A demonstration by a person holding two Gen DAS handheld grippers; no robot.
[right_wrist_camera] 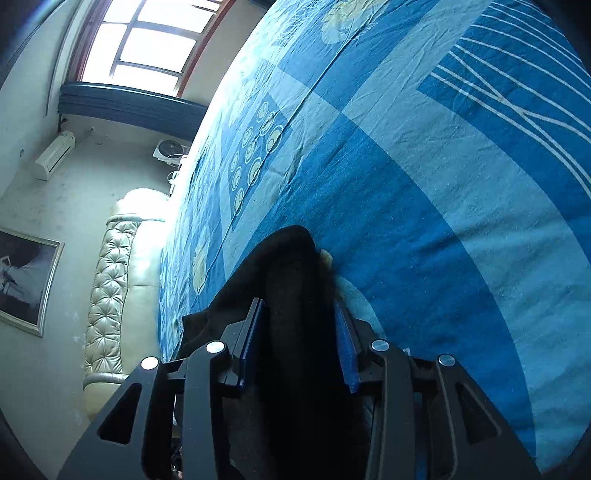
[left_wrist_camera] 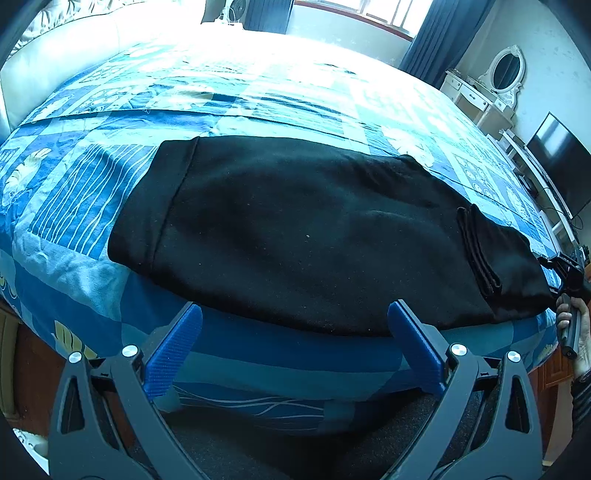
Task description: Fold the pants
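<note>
The black pants (left_wrist_camera: 314, 229) lie soft and floppy on the bed (left_wrist_camera: 258, 96); right gripper (right_wrist_camera: 299, 332) pinches a thick bunched end, left gripper (left_wrist_camera: 295, 350) gapes empty.

Blue patchwork bedspread (left_wrist_camera: 258, 96) covering the bed, printed with white line panels and pale shell motifs. Cream padded headboard (left_wrist_camera: 66, 48) at 10 o'clock of the left wrist view. Window (left_wrist_camera: 380, 11) at 12 o'clock, dark blue curtain (left_wrist_camera: 432, 40) just beside it at 1 o'clock. White dressing table (left_wrist_camera: 476, 99) with oval mirror (left_wrist_camera: 506, 68) at 2 o'clock; black television (left_wrist_camera: 557, 162) at 3 o'clock. In the right wrist view: tufted headboard (right_wrist_camera: 110, 280) at 8 o'clock, framed picture (right_wrist_camera: 26, 277) at 9 o'clock, wall air conditioner (right_wrist_camera: 55, 155) at 10 o'clock, small fan (right_wrist_camera: 170, 149) near it.
</note>
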